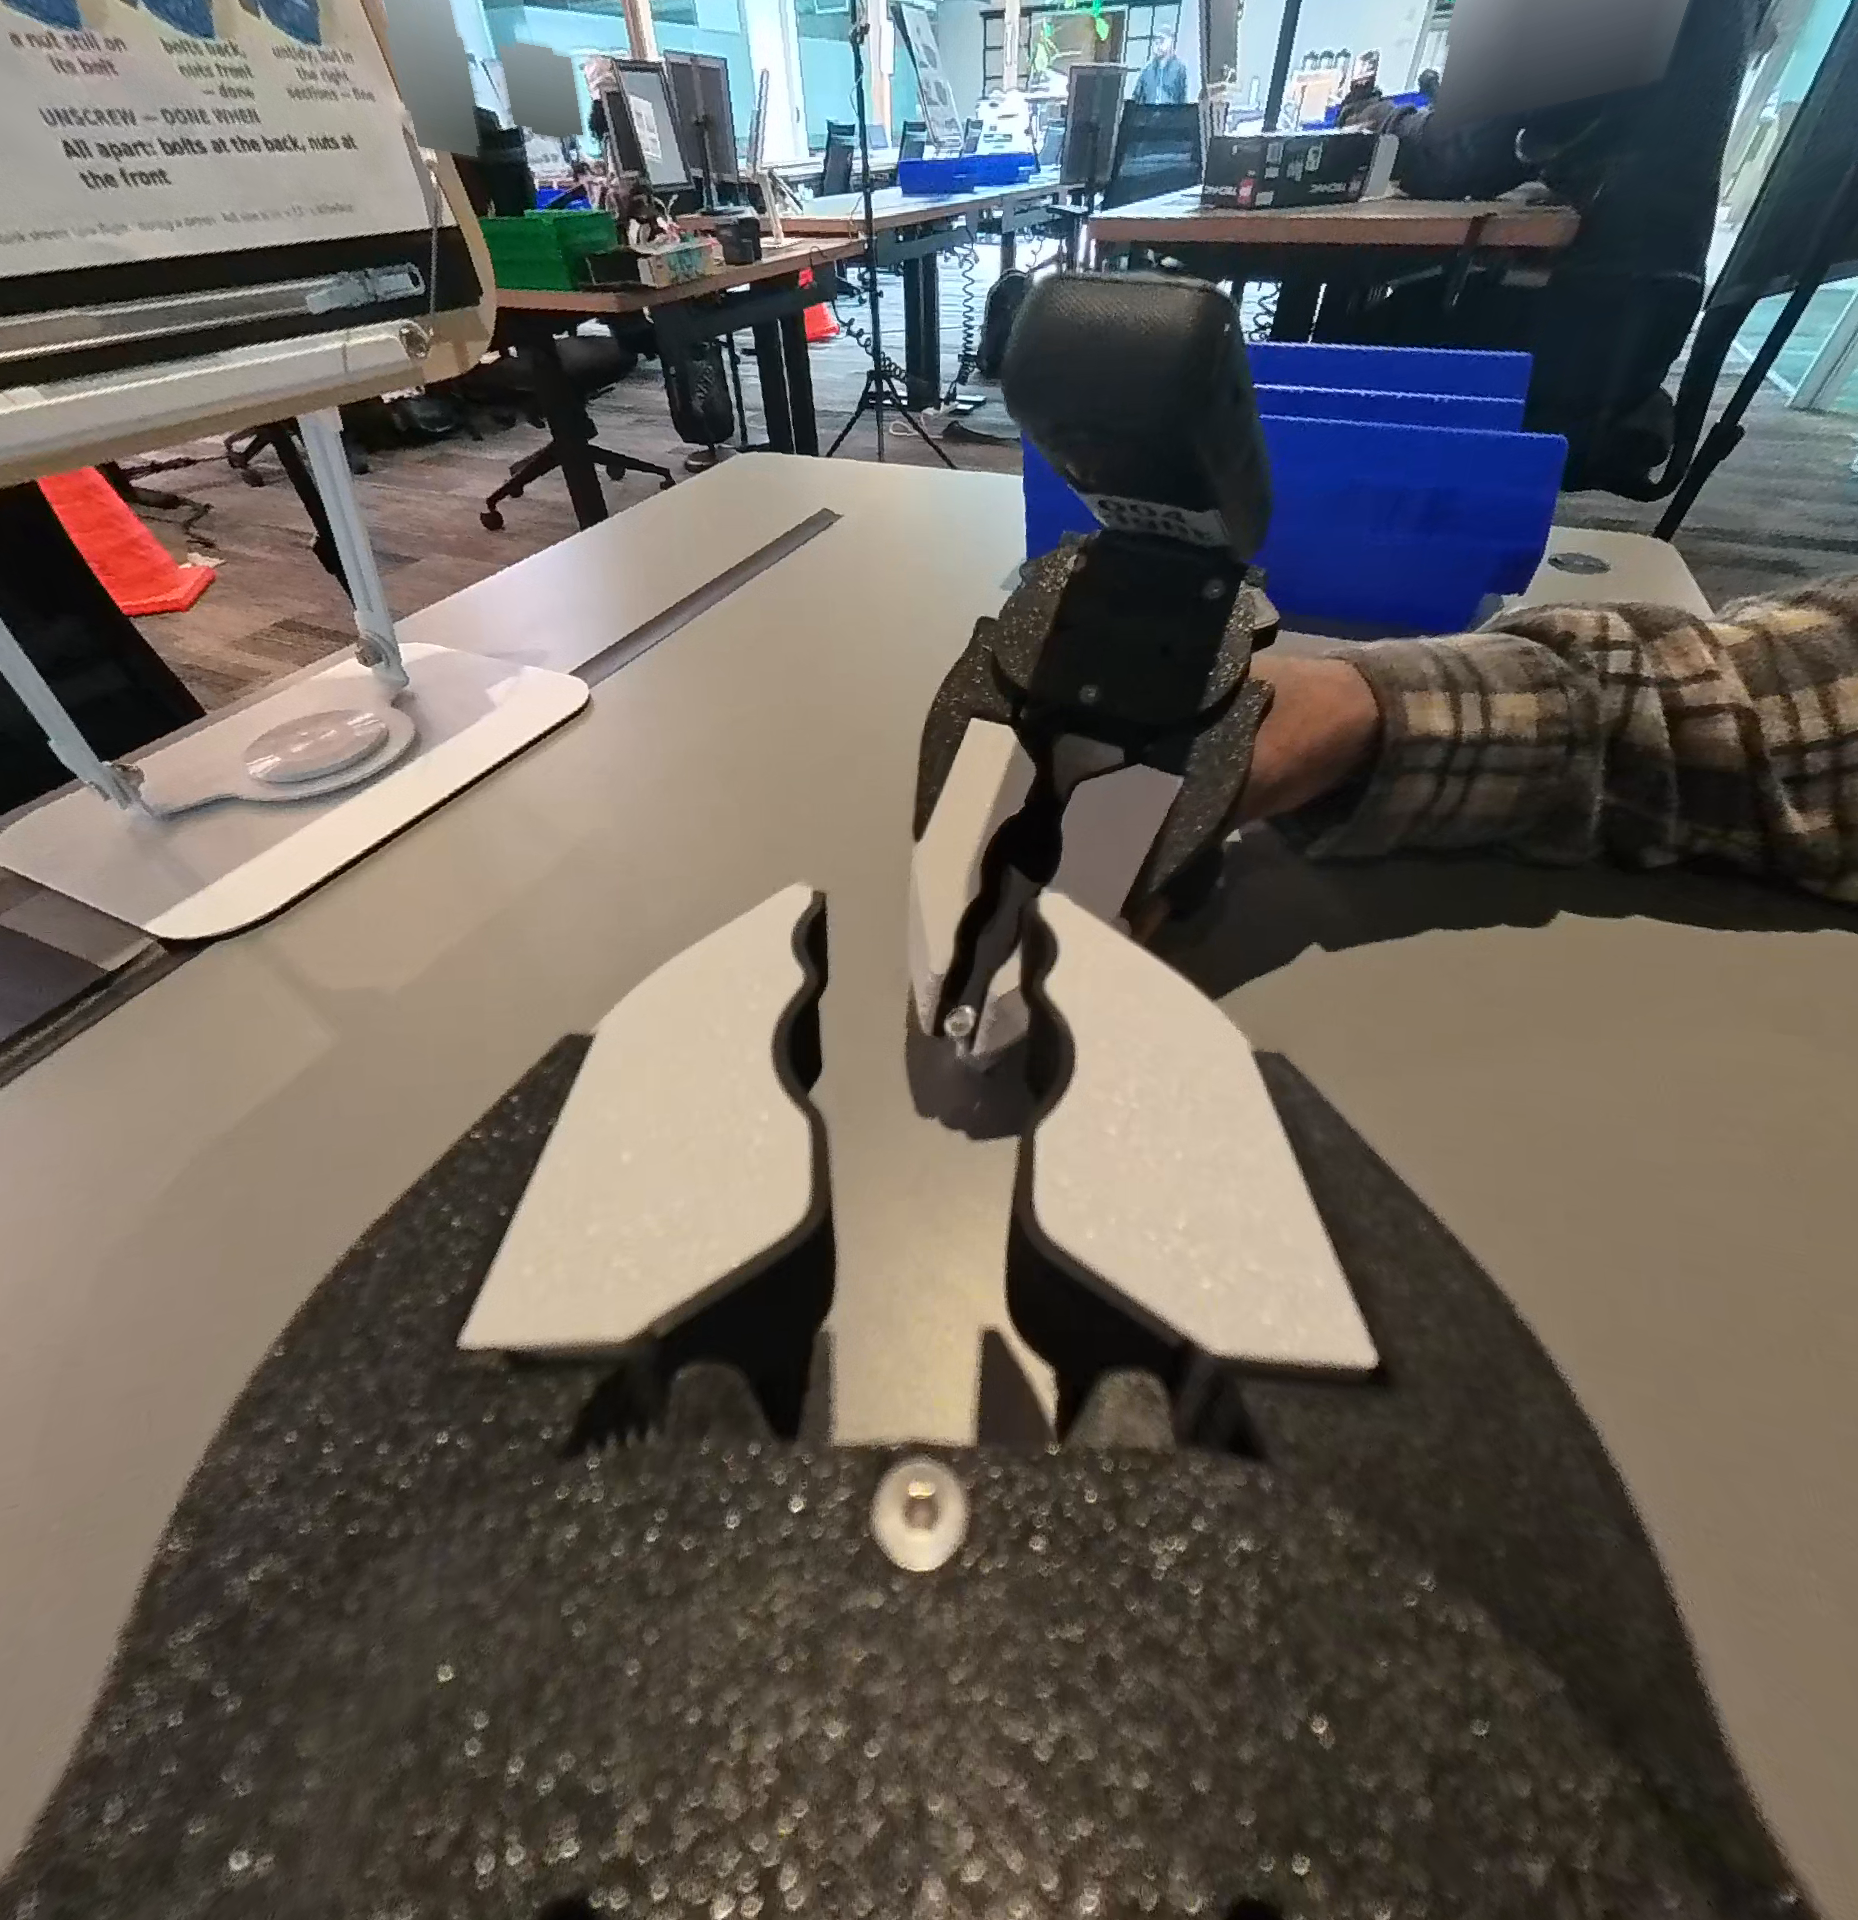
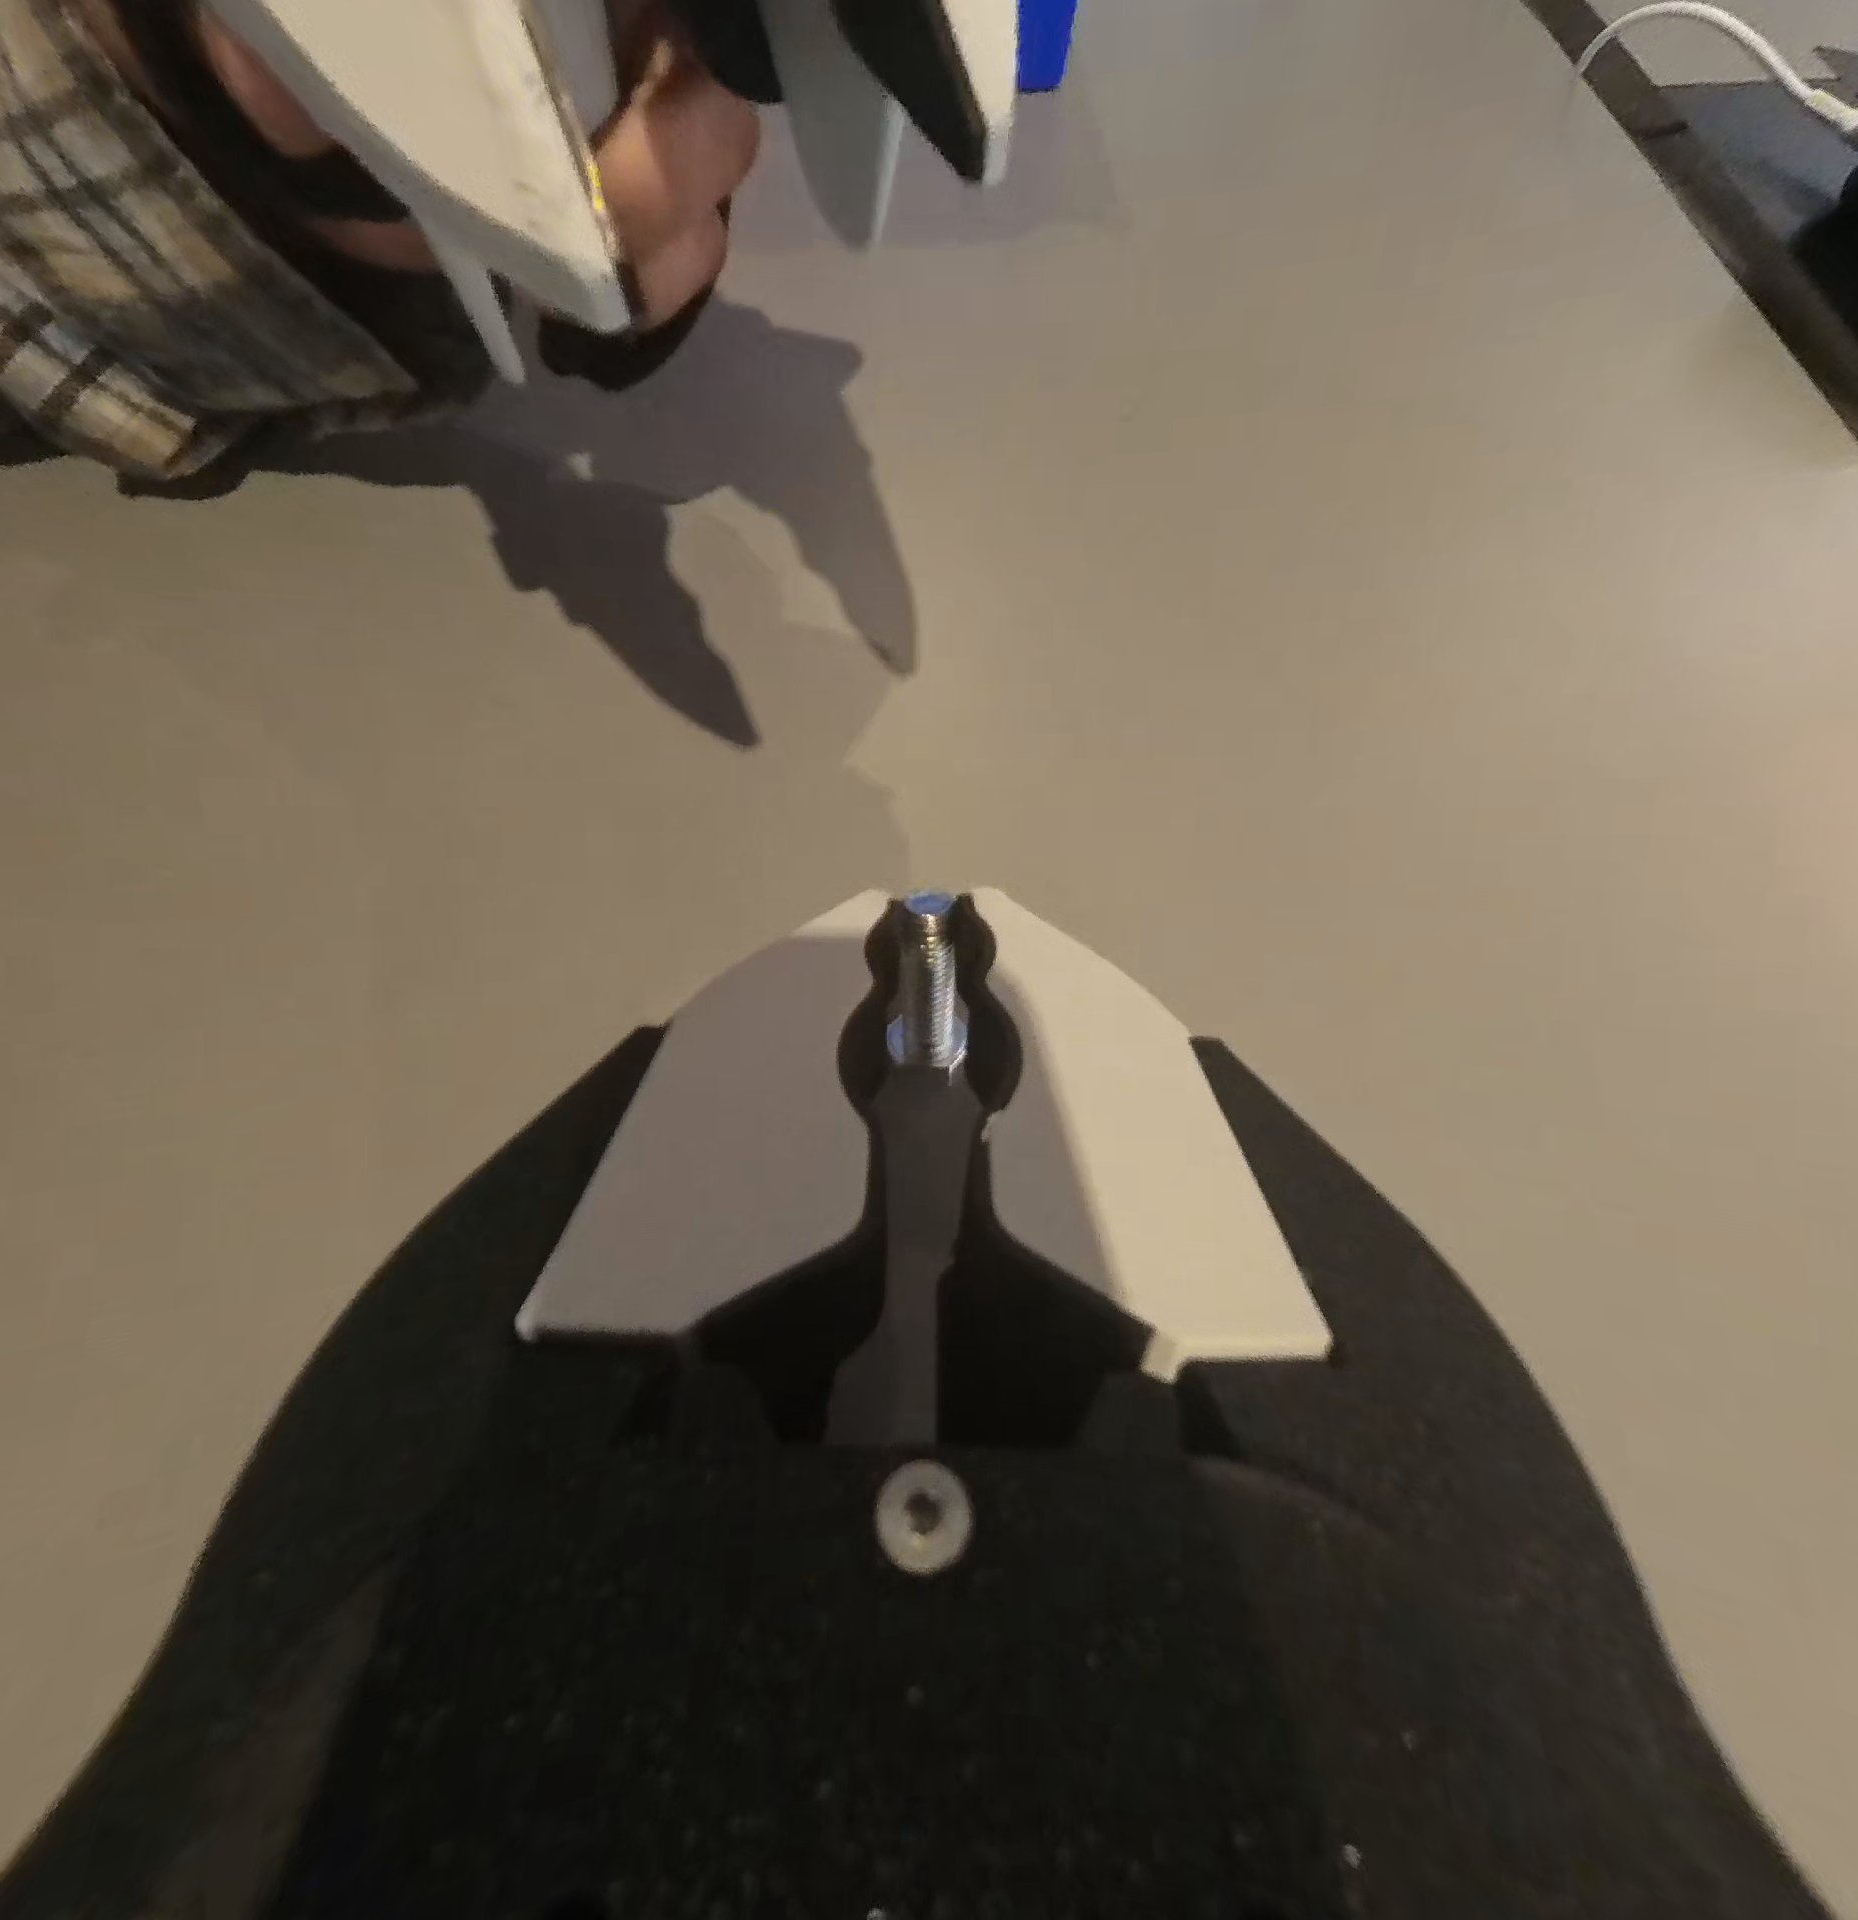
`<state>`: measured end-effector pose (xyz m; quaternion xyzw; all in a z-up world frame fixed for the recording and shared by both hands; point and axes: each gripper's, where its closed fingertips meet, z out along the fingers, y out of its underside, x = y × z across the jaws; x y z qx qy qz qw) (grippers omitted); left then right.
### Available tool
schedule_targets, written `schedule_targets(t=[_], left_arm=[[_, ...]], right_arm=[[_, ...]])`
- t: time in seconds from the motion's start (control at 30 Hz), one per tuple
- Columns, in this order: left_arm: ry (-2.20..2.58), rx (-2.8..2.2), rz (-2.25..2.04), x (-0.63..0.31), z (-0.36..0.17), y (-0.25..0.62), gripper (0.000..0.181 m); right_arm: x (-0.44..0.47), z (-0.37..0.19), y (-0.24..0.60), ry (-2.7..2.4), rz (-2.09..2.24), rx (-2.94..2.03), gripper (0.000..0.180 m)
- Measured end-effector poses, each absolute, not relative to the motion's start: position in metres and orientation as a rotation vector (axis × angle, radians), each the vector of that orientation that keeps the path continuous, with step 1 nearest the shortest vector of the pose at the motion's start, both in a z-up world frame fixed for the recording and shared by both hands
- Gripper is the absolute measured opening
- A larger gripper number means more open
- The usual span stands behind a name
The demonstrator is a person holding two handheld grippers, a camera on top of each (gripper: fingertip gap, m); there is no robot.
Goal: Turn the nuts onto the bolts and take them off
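My right gripper is shut on a silver threaded bolt that lies along its fingers, with the bolt's end at the fingertips. A hex piece sits lower on the thread; I cannot tell whether it is a nut or the bolt's head. In the left wrist view the right gripper points down at the grey table, with the bolt's end just above it. My left gripper is open and empty, its fingers on either side of the right gripper's tip. It also shows in the right wrist view, above the table.
A white document stand with a printed sheet is at the back left. Blue bins stand at the back right. A plaid sleeve reaches in from the right. A white cable lies beyond the table's edge. One gripper's finger ends stand about 9 cm off the other's.
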<state>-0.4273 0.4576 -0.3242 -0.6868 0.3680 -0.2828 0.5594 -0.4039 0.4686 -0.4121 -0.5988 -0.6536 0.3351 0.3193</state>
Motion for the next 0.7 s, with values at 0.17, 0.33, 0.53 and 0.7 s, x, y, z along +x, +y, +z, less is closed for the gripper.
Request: schedule_targets(t=[0.17,0.33,0.53,0.7], left_arm=[[0.884,-1.623,-0.643,-0.426,-0.326,0.457,0.035],[0.896,-1.623,-0.635,-0.425,-0.326,0.456,0.035],[0.894,-1.617,-0.621,-0.427,-0.324,0.457,0.034],[0.894,-1.63,-0.614,-0.428,-0.327,0.458,0.034]], right_arm=[[-0.399,-0.413,0.467,-1.733,0.883,-1.56,0.009],[-0.399,-0.413,0.466,-1.742,0.882,-1.553,0.009],[-0.399,-0.4,0.467,-1.676,0.919,-1.486,0.009],[-0.403,-0.408,0.465,-1.745,0.883,-1.494,0.009]])
